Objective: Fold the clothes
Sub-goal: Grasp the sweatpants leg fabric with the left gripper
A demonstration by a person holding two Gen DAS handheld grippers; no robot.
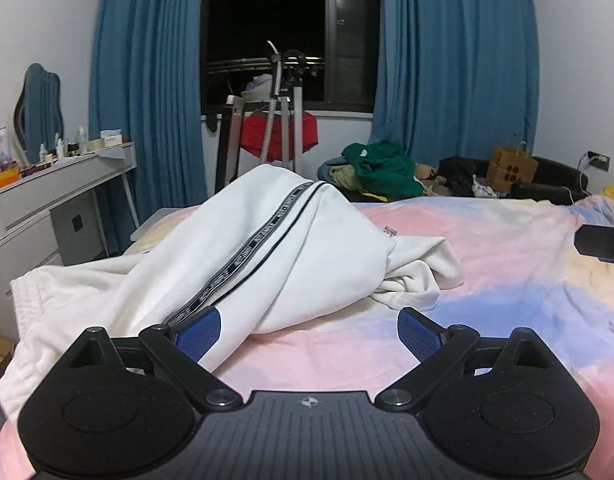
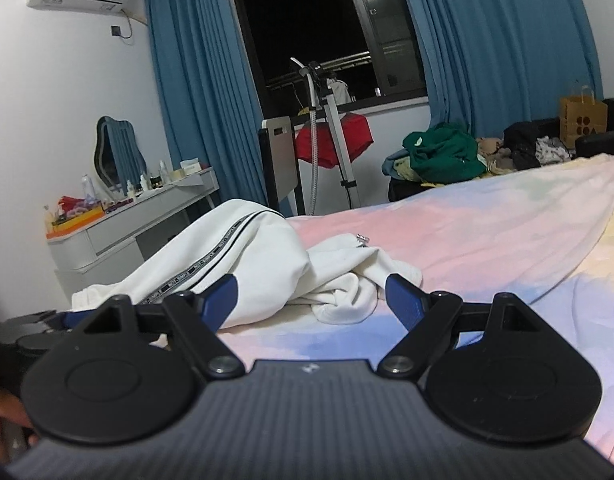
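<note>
White track trousers (image 1: 243, 256) with a black lettered side stripe lie crumpled on the pastel pink and blue bedsheet (image 1: 487, 264). My left gripper (image 1: 309, 330) is open and empty, low over the sheet, its left finger beside the near edge of the trousers. In the right wrist view the same trousers (image 2: 267, 268) lie ahead and to the left. My right gripper (image 2: 311, 300) is open and empty, just short of the bunched leg end. The right gripper's edge also shows in the left wrist view (image 1: 603, 246).
A grey dressing table (image 1: 63, 188) with bottles and a mirror stands left of the bed. A garment steamer stand (image 1: 283, 120) and blue curtains are at the window. A pile of green and other clothes (image 1: 379, 168) and a paper bag (image 1: 511, 168) lie beyond the bed.
</note>
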